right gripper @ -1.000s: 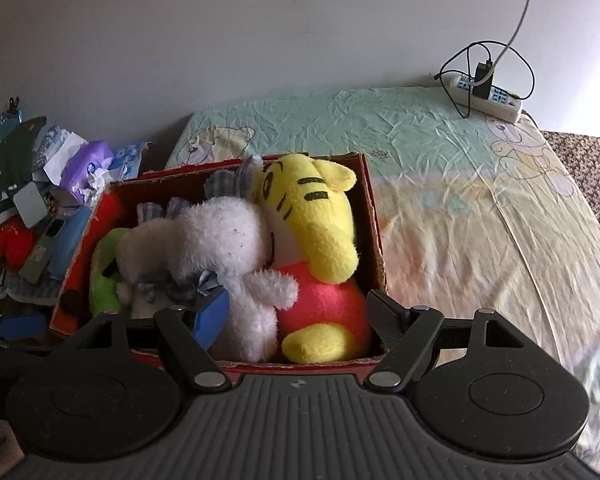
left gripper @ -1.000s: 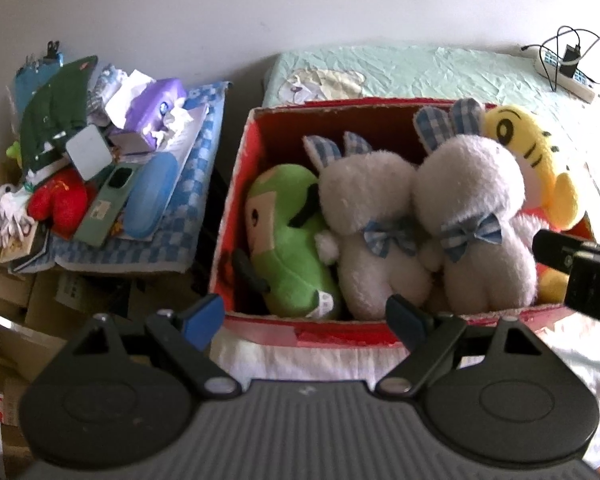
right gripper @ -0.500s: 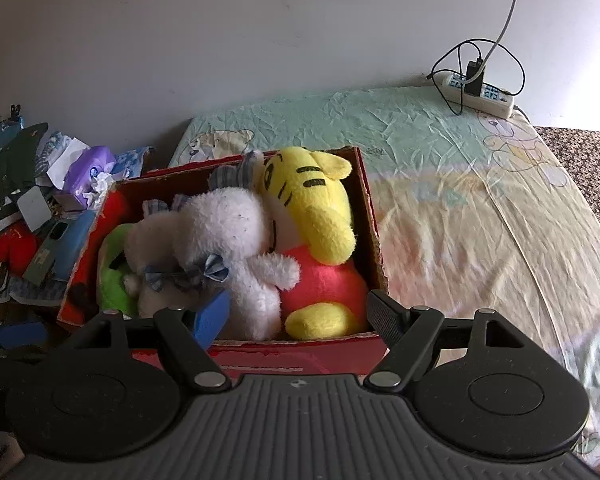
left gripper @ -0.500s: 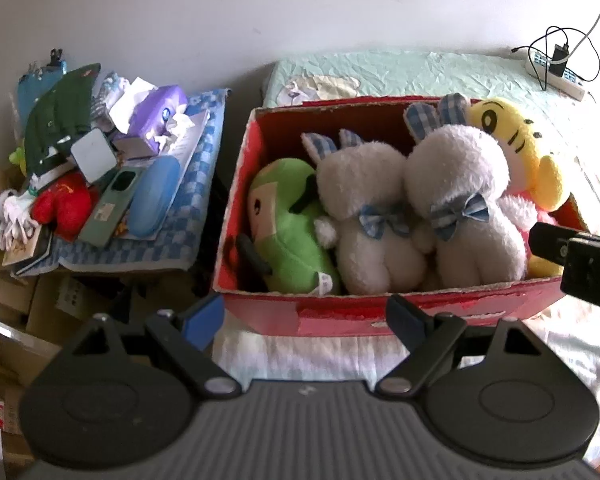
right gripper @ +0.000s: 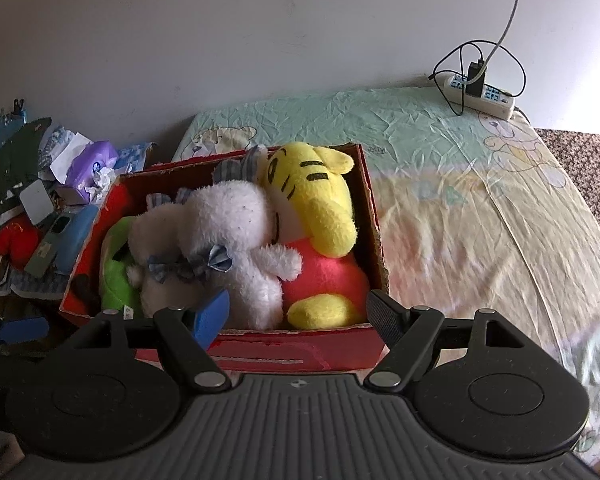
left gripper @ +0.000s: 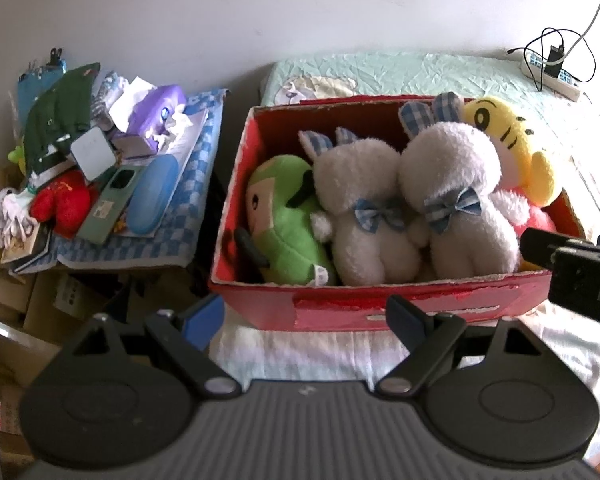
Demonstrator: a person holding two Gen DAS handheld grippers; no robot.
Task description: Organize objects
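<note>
The red box (left gripper: pixel 380 312) is sitting on the bed (right gripper: pixel 480 208), stuffed with soft toys (left gripper: pixel 452 184). Both grippers, left (left gripper: pixel 304 312) and right (right gripper: pixel 296 312), are hovering just before the box, fingers open and empty. The packing is probably done; next, maybe moving the box.

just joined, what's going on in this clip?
A person holds two grippers over a red cardboard box on a bed. Four plush toys sit packed inside: a green one, two white rabbits and a yellow tiger. The left gripper and right gripper both hover open, holding nothing.
</note>
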